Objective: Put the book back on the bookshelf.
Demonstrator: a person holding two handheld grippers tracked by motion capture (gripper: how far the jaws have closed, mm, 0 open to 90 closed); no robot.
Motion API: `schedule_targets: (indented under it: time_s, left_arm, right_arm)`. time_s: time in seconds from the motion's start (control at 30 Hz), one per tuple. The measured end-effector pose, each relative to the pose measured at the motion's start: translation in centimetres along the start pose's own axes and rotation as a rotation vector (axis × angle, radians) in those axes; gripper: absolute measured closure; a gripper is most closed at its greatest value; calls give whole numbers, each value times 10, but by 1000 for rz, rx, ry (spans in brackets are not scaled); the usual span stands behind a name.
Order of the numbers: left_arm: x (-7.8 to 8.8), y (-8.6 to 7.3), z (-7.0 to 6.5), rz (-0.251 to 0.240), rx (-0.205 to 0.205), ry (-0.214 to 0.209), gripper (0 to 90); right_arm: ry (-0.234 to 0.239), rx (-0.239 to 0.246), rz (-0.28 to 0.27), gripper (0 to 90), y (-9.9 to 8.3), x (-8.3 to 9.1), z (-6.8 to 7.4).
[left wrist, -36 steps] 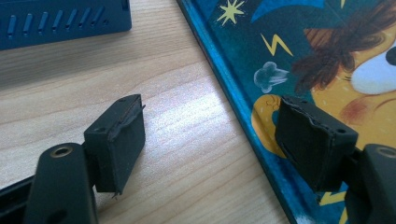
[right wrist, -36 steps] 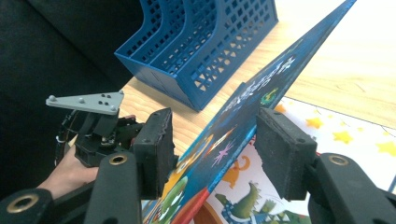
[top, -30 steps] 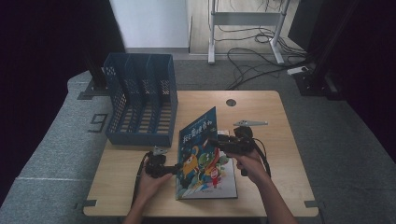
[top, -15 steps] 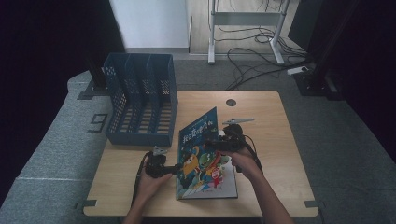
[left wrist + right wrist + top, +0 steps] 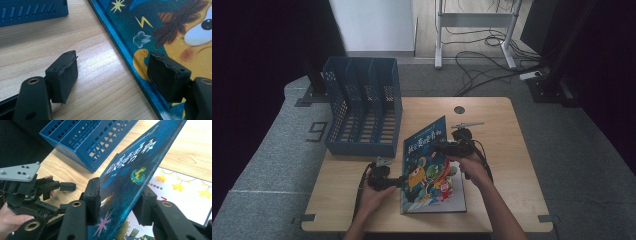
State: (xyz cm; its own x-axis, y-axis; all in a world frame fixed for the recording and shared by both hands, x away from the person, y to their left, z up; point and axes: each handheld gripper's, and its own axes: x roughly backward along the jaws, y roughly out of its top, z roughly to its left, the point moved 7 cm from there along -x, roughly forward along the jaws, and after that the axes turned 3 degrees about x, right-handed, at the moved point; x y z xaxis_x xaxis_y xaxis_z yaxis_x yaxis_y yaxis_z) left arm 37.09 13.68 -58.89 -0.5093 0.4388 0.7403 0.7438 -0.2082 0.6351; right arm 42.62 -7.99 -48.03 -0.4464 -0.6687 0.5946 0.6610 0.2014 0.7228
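Wooden table [image 5: 492, 125], frame centre: right gripper [image 5: 451, 148] clamps the book cover [image 5: 135, 170]; left gripper [image 5: 112, 75], released, should steady the spine.

Right hand-held gripper [image 5: 443, 146] has raised the book cover [image 5: 426, 150] higher.

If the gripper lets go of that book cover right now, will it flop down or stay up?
Probably it drops shut. The cover stands tilted, pinched by the right gripper, with nothing else propping it. It looks flat and unbent, so likely stiff board that falls in one piece. The left gripper is open at the book's edge.
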Motion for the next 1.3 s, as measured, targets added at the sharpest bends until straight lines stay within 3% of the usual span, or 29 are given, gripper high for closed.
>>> schedule_targets:
  time_s: [0.23,0.4,0.57,1.03,1.3]
  left_arm:
    - [4,-2,-6,9,3,-36,236]
    - [12,-11,-16,21,-43,-62,205]
    - [19,-22,-24,29,-63,-92,195]
    - [41,-41,-64,36,-169,-199,172]
    - [45,-47,-73,56,-185,-227,152]
  right_arm:
    - [-19,3,3,686,0,-3,-2]
    - [-19,-17,12,700,-1,-3,-6]
    - [-7,-36,5,712,-1,-4,-8]
    - [8,-74,-5,733,1,-5,-11]
    - [12,-84,-11,735,1,-6,-13]
